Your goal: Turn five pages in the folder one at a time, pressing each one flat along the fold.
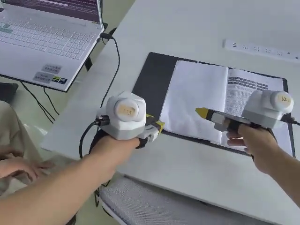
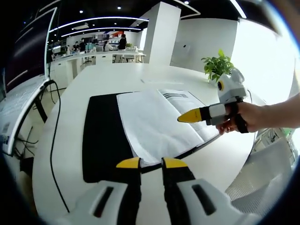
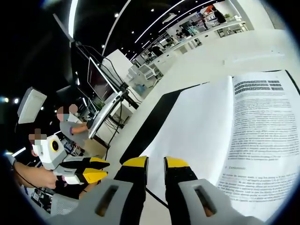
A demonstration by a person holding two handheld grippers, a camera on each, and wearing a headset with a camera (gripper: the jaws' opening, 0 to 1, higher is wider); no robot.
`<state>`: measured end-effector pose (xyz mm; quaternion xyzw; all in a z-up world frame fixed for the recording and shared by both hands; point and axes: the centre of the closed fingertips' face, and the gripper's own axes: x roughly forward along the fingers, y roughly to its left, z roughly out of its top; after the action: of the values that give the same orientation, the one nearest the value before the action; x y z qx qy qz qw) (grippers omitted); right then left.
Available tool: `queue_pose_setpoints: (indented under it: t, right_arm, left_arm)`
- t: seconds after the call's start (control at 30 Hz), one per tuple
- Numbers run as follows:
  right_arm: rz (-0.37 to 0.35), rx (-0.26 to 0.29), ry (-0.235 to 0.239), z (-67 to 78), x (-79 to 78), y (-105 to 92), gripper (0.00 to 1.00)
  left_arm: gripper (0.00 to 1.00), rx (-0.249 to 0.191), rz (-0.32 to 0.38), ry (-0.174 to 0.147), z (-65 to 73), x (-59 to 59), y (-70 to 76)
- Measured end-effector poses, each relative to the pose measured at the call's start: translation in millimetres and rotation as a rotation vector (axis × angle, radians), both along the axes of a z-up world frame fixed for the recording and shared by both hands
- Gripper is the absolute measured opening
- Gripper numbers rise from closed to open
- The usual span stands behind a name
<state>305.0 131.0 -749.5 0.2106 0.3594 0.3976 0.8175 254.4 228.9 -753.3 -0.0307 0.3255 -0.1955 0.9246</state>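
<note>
Folder (image 1: 154,84) lying open on table (image 1: 187,28), pages exposed for turning. Left gripper (image 1: 158,125) hovering at near edge, right gripper (image 1: 202,112) hovering over pages. Both gripping nothing, jaws a slit apart, probably lining up for page pickup.

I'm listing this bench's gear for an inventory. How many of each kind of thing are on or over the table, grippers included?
folder: 1
laptop: 1
power strip: 1
grippers: 2 (left gripper, right gripper)
Total: 5
</note>
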Motion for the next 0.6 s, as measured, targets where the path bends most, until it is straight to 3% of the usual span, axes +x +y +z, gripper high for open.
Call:
queue_pose_setpoints:
  t: [0.1,0.33,0.6]
  right_arm:
    - [-0.02,0.001,0.009,-3.9,4.4,-15.0,0.12]
    - [-0.049,0.071,0.001,-3.8,12.6,-37.6,0.13]
    - [-0.111,0.13,0.029,-9.1,28.7,-52.5,0.13]
  left_arm:
    - [0.15,0.008,-0.013,0.002,-9.2,10.0,-9.3]
    - [0.16,0.005,-0.009,-0.01,-30.1,33.3,-24.0]
    - [0.13,0.041,-0.007,0.005,-51.6,39.5,-31.3]
